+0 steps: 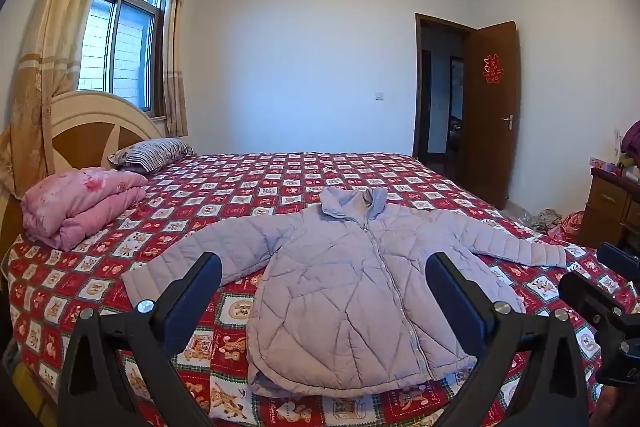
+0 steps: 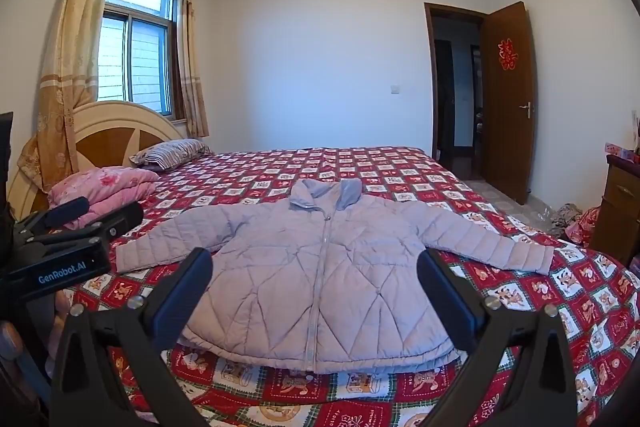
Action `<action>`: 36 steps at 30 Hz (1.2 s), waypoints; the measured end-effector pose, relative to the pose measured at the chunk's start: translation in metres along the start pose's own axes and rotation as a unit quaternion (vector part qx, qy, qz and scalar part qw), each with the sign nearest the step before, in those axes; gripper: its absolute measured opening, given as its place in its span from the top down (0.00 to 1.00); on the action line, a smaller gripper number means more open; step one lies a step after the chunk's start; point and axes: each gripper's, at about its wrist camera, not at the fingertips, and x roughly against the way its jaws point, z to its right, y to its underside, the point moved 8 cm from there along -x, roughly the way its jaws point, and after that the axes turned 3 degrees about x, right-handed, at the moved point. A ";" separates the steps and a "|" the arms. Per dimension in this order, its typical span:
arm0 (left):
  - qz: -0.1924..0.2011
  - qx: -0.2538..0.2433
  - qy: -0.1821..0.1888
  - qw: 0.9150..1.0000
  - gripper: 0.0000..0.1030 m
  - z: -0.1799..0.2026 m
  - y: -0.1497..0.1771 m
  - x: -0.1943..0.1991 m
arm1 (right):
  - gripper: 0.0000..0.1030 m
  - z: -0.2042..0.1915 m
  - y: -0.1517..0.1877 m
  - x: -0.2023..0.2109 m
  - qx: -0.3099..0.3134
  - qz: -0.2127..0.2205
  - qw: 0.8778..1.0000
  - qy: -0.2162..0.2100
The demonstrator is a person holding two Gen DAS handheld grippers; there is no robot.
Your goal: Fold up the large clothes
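Nearest to us, at the bottom of the left wrist view, our left gripper [image 1: 323, 273] has its two fingers spread wide with nothing between them, and in the right wrist view our right gripper [image 2: 315, 269] is spread just as wide and equally empty; both hover above the near edge of the bed [image 1: 362, 409] rather than touching anything. Just beyond the fingers lies the lilac quilted jacket [image 1: 340, 287], front up, zipped, spread flat in the middle of the frame on the red teddy-bear bedspread [image 2: 400, 167], hem towards us, collar away, sleeves stretched out to the left and right. We judge that folding has not yet begun, so the step in hand is to take hold of a sleeve. To do it well, we should bring each gripper down over a cuff, the left sleeve [image 1: 188, 251] and the right sleeve [image 2: 500, 243], pinching only the padded jacket fabric and not the bedspread beneath, then carry the sleeves inward across the chest without dragging the body askew. The puffy filling will likely spring back, so a firm press along each fold should help. Farther off, at the left of the frame, sits a folded pink quilt [image 1: 80, 203], behind it a striped pillow [image 1: 152, 153] by the headboard [image 2: 116, 131], and far right the open brown door [image 2: 506, 99].
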 end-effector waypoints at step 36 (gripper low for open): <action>-0.010 0.010 0.001 1.000 0.01 -0.007 0.003 -0.007 | 0.00 0.000 0.006 -0.005 -0.004 -0.012 1.000 0.001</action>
